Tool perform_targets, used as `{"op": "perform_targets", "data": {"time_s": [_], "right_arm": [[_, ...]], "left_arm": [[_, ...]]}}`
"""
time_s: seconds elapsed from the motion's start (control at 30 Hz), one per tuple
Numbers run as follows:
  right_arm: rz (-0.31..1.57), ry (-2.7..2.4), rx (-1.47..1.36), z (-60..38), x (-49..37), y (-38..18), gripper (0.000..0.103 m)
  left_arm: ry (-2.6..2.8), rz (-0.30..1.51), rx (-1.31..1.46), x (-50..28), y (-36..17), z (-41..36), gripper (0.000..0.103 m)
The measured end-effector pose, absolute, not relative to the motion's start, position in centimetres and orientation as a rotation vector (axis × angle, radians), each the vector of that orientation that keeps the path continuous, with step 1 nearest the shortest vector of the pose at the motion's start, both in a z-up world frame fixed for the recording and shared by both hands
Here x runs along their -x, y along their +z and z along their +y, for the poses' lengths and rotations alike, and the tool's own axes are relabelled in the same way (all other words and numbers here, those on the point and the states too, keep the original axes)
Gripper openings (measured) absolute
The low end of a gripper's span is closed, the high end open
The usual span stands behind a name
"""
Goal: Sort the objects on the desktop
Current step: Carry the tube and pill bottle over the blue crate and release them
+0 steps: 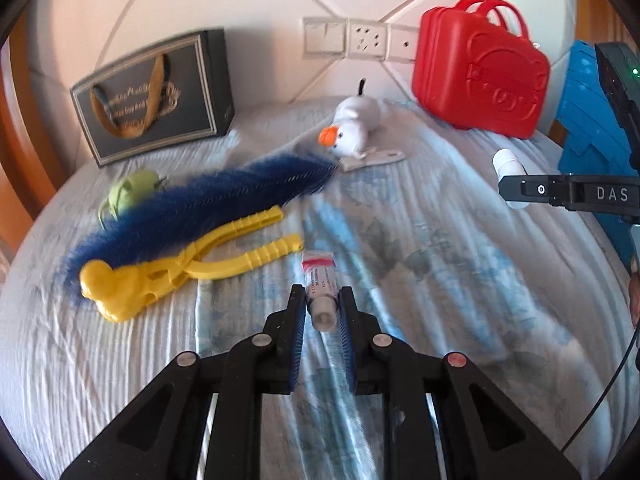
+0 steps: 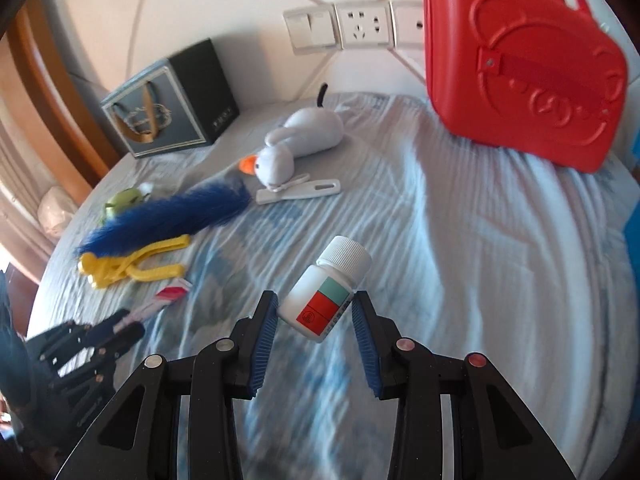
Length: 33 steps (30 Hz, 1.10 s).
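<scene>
Showing bottle label right-wrist only

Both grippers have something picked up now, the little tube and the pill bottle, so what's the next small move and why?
Probably carry both toward the red case. The left gripper pinches the tube, the right gripper holds the white bottle, and both look clear of the bedsheet; the case looks closed.

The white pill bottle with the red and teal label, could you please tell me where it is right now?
In the right wrist view the white pill bottle with the red and teal label sits tilted between the pads of the right claw, above the pale blue striped bedsheet.
</scene>
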State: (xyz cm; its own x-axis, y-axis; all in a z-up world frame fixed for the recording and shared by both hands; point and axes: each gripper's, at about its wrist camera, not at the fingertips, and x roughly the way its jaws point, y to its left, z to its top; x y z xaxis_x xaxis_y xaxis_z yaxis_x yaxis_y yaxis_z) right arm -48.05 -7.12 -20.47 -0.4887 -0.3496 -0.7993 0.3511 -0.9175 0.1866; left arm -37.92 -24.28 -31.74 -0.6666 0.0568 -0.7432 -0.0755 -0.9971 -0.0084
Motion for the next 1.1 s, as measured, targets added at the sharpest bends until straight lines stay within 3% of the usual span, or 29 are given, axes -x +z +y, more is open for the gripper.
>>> {"op": "perform_targets", "data": {"time_s": [0.53,0.83,1.1], "right_arm": [[-0.003,-2.596,-1.023,-2.2,34.5,-7.8,0.038],[-0.08,-2.816,-0.805,4.4,25.6,1.8,0.038],[-0.047,-3.038,-0.532,15.5,16.5,10.1,0.038]], "left_arm": [[2.745,0.206,0.861,28.7,-18.8,-18.7,0.016],[2.587,0.245,0.536,25.0,-8.7,-9.7,0.016],[2.48,0.235,0.298,20.4,0.2,3.3,0.016]]}}
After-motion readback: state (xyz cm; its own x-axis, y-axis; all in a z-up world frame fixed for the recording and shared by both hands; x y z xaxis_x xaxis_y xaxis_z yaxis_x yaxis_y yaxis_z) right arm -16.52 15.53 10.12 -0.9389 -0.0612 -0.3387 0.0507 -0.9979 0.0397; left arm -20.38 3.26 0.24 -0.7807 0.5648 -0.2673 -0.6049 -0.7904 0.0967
